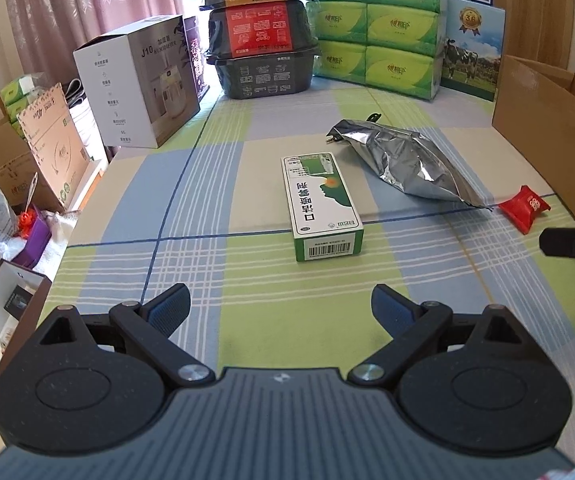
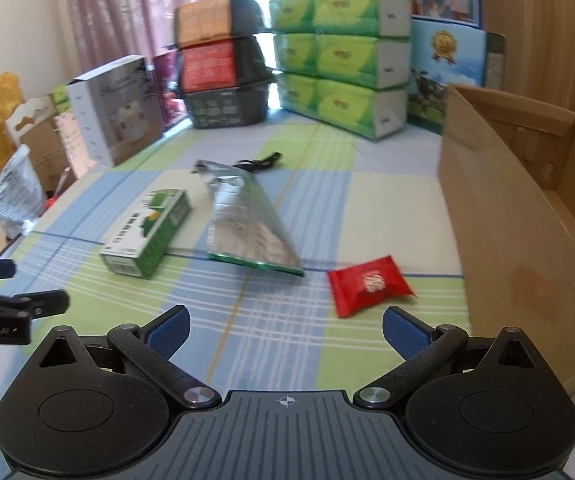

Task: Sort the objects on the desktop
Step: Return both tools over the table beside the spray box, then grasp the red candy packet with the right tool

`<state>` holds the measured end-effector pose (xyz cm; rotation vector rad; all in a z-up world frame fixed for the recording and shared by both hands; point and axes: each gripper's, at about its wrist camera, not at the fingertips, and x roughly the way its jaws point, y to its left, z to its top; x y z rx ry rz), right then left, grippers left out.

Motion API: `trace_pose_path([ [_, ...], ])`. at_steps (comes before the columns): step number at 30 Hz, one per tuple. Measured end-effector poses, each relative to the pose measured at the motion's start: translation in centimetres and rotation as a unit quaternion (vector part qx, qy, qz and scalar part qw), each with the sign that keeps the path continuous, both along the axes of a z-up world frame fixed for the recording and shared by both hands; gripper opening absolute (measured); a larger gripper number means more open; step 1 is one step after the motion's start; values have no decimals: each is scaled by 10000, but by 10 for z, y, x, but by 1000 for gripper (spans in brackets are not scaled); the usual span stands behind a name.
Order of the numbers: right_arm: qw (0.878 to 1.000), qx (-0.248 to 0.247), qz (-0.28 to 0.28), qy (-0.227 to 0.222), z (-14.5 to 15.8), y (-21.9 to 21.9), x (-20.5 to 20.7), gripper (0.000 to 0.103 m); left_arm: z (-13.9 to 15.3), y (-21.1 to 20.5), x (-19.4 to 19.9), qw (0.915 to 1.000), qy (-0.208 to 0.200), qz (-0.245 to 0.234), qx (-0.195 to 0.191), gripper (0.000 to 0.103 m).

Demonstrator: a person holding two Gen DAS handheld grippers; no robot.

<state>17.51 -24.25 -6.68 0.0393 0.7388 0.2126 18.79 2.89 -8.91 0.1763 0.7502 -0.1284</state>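
Sorting barely begun, I'd judge: three items lie loose on the checked tablecloth [image 2: 247, 340]. Left to right in the right wrist view: green medicine box [image 2: 147, 236] at centre left, lying flat; crumpled silver foil bag [image 2: 247, 228] at centre; red candy packet [image 2: 369, 286] at centre right, nearest the open cardboard box [image 2: 499, 208] on the right edge. Left gripper [image 1: 279, 312] jaws apart, empty. Right gripper [image 2: 285, 330] jaws apart, empty, nearest the packet.

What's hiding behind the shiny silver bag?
A thin black cable lies on the tablecloth just behind the silver bag. Its small plug pokes out beside the bag's far end. Where the rest of the cable goes under the bag is covered.
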Motion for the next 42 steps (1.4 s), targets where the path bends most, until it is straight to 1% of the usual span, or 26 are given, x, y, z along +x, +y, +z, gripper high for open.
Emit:
trace_pose_path([
  [4, 9995, -39, -311, -10, -1, -8, 5, 100, -2, -1, 4, 10000, 7, -15, 5, 95],
  [8, 9991, -225, -350, -117, -3, -7, 12, 98, -2, -3, 8, 10000, -21, -8, -28, 95],
  [9, 9988, -324, -339, -166, -4, -5, 14, 97, -2, -3, 9, 10000, -31, -6, -44, 95],
  [11, 9978, -511, -283, -304, -7, -2, 19, 88, -3, -4, 11, 10000, -47, -4, -74, 95],
  [14, 9964, -690, -323, -362, -13, -1, 30, 83, -3, -6, 15, 9999, -83, -23, -57, 95],
  [19, 9930, -1102, -343, -237, -30, 1, 46, 78, -2, -7, 24, 9998, -142, -20, -155, 95],
  [21, 9912, -1257, -319, -269, -34, 2, 49, 76, -3, -8, 28, 9997, -165, -32, -166, 95],
  [25, 9898, -1364, -249, -316, -41, 2, 54, 76, -3, -10, 33, 9996, -201, -63, -190, 95],
  [29, 9902, -1357, -235, -250, -48, 0, 60, 75, -7, -11, 35, 9997, -174, -96, -153, 95],
  [33, 9918, -1244, -256, -110, -52, -5, 66, 75, -10, -10, 35, 9998, -149, -92, -127, 95],
  [37, 9931, -1140, -259, -90, -53, -8, 68, 75, -12, -8, 36, 9998, -145, -65, -115, 95],
  [39, 9938, -1075, -261, -71, -53, -8, 68, 71, -12, -8, 36, 9998, -148, -47, -109, 95],
  [41, 9951, -969, -205, -20, -51, -8, 68, 57, -12, -8, 36, 9998, -155, -53, -84, 95],
  [42, 9951, -965, -196, -1, -50, -7, 68, 56, -12, -9, 36, 9998, -154, -65, -70, 95],
])
